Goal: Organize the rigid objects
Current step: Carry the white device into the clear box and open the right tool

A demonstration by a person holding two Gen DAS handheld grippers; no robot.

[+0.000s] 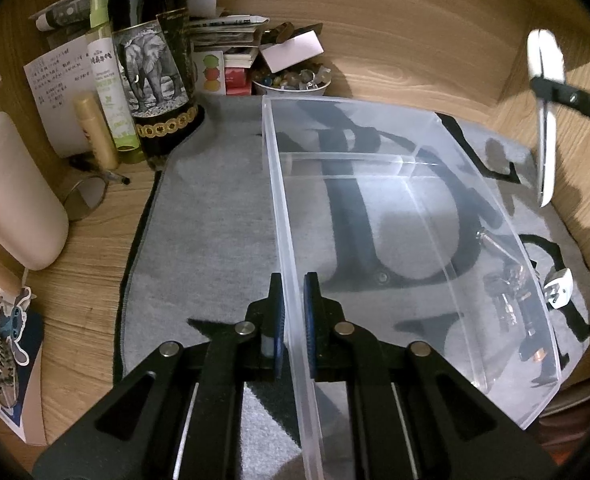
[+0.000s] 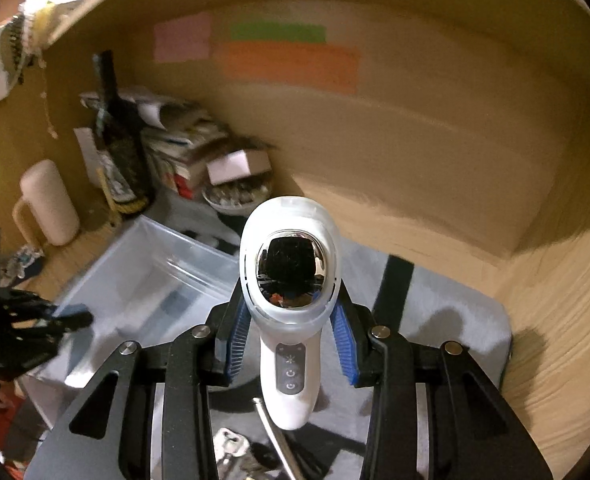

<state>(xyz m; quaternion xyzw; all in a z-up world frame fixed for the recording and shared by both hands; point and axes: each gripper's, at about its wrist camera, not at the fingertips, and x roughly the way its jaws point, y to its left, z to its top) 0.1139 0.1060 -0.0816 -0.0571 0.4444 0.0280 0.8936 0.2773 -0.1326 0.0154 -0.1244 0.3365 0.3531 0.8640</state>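
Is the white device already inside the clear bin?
No. The white device is held in the right gripper, above the mat, beside the clear bin.

Dim, warm indoor light; your left view is sharp, your right view is smeared.

Both fisheye views bend hard at the edges and fade into black corners. In your left view, glare whitens the floor of the clear bin [image 1: 395, 200], and dark shadows fall across the grey mat [image 1: 215, 220]. In your right view, the sticky notes [image 2: 291, 64] and back wall are motion-blurred, while the white handheld device [image 2: 289, 280] stays crisp, its chrome face mirroring the camera.
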